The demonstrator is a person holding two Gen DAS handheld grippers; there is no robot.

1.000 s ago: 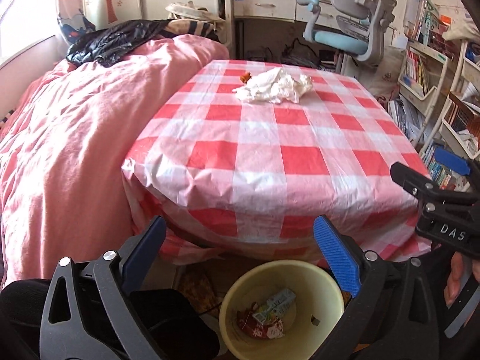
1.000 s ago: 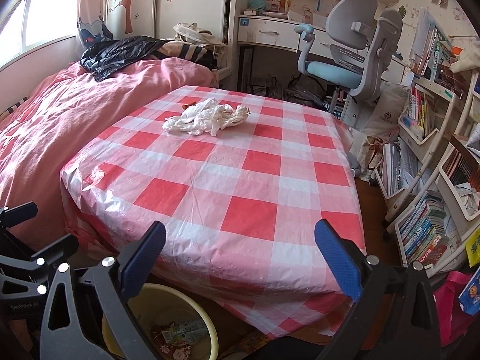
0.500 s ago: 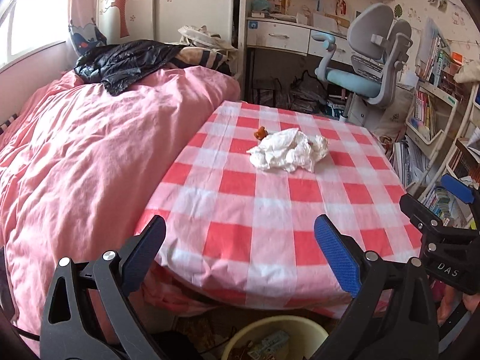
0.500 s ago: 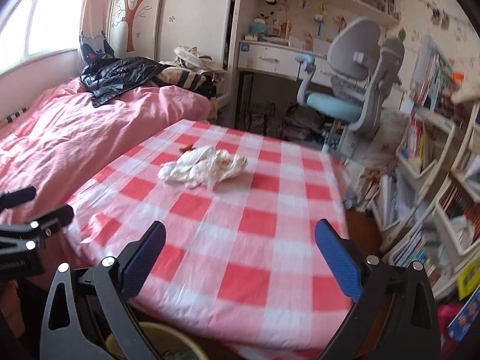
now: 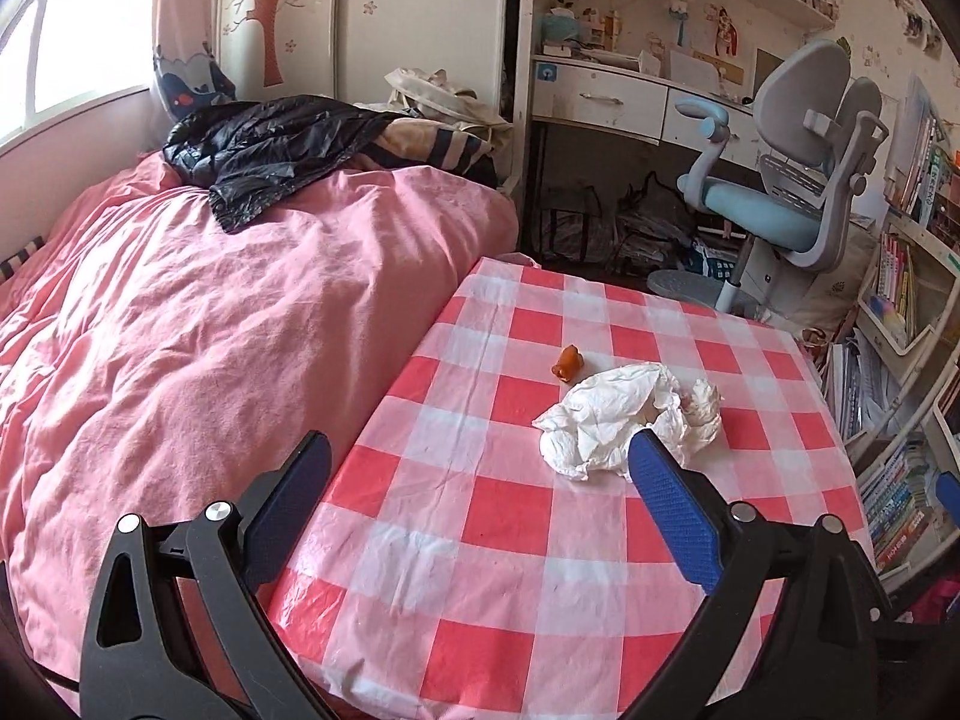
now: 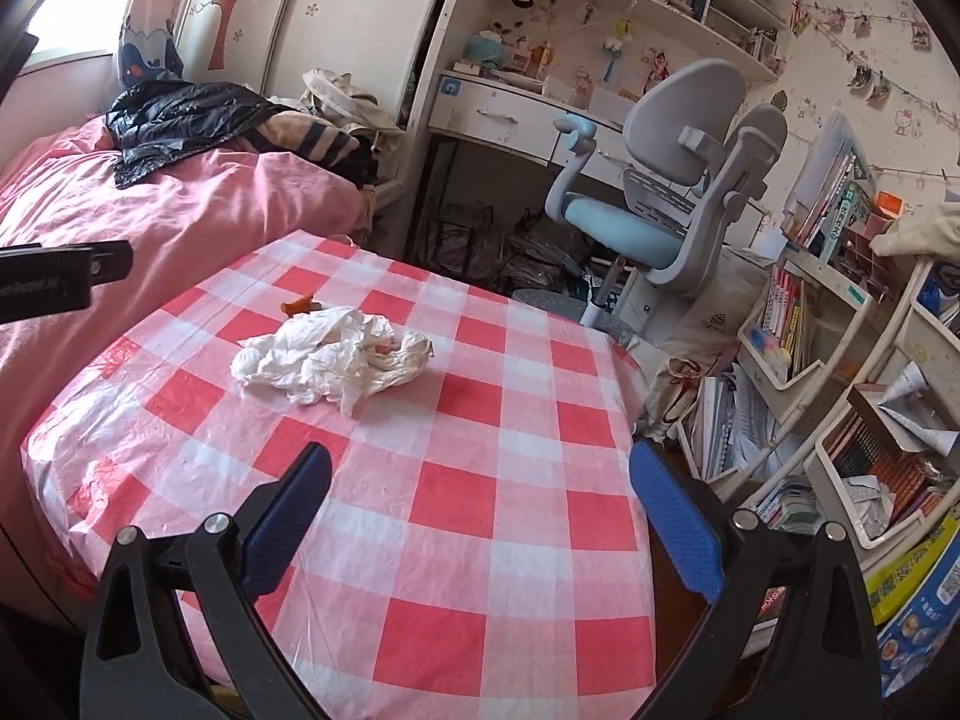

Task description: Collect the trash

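You have lifted both grippers: the yellow bin seen a second ago has dropped out of view and the checked table (image 5: 510, 540) fills the foreground. Your left gripper (image 5: 480, 474) and right gripper (image 6: 480, 480) hang over it, jaws spread wide, empty. The crumpled white tissue (image 5: 624, 420) lies mid-table, an orange scrap (image 5: 568, 361) just beside it.

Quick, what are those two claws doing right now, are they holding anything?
Left claw: open, holding nothing, above the red-and-white checked tablecloth.
Right claw: open, holding nothing.
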